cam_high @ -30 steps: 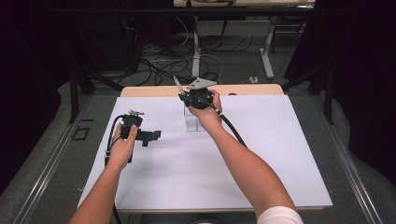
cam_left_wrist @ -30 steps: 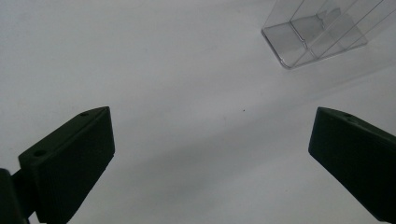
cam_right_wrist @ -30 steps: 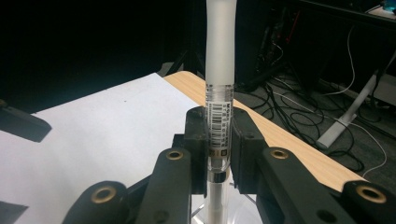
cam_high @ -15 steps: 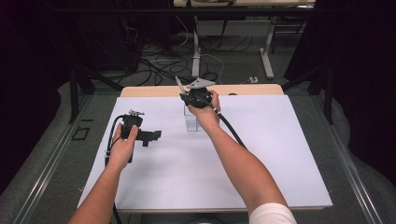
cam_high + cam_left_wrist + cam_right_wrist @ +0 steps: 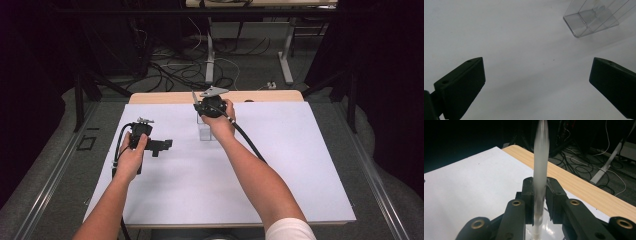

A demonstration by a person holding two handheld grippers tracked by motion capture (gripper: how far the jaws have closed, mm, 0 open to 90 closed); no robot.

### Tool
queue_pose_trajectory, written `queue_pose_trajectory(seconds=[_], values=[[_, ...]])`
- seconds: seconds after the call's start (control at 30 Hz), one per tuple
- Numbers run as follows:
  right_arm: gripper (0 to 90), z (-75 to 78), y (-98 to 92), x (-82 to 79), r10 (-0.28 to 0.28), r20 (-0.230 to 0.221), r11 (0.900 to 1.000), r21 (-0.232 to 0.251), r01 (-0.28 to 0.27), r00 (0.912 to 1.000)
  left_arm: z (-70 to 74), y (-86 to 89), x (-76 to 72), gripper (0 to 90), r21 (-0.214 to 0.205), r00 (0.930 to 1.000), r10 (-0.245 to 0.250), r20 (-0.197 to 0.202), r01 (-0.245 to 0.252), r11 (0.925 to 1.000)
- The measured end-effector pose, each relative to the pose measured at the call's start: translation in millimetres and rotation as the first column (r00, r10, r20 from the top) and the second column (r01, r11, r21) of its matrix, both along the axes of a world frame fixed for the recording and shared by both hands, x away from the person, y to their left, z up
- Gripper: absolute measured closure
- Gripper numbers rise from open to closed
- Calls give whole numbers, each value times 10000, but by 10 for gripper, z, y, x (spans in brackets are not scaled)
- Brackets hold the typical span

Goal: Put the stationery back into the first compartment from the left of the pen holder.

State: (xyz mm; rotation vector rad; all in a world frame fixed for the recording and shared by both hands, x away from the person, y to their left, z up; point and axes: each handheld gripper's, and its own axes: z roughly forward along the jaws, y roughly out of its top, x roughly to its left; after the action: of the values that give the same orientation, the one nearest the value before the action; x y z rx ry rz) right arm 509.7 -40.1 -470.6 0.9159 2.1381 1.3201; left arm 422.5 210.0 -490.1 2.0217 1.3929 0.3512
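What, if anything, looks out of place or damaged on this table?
Nothing stands out. The clear plastic holder stands upright on the white sheet, unbroken, with the right gripper shut on its thin wall; the left gripper is open nearby.

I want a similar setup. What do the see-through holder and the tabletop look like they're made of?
The clear holder looks like glossy transparent plastic, perhaps acrylic: the white sheet shows straight through its walls, and its edges glint. The table seems light wood or wood-look laminate, from the pale grain on its bare far strip; a matte white sheet covers the rest.

My left gripper (image 5: 162, 145) hovers low with jaws spread wide, while my outstretched right gripper (image 5: 539, 192) has its jaws clamped together, pointing away.
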Motion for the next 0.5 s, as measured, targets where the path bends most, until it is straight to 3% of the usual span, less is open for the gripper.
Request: queue_pose_trajectory(seconds=[0.13, 0.37, 0.5], values=[[752, -13, -8, -17, 18, -47, 10000, -64, -18, 10000, 1, -1, 4, 1, -33, 10000, 50, -3, -50, 10000], [484, 57, -104, -116, -147, 31, 9990, 412, 146, 9999, 4, 12, 4, 1, -69, 9999, 117, 6, -117, 9999], [422, 94, -201, -208, -334, 192, 9989, 342, 327, 9993, 10, 19, 2, 1, -110, 9999, 121, 49, -121, 9999]])
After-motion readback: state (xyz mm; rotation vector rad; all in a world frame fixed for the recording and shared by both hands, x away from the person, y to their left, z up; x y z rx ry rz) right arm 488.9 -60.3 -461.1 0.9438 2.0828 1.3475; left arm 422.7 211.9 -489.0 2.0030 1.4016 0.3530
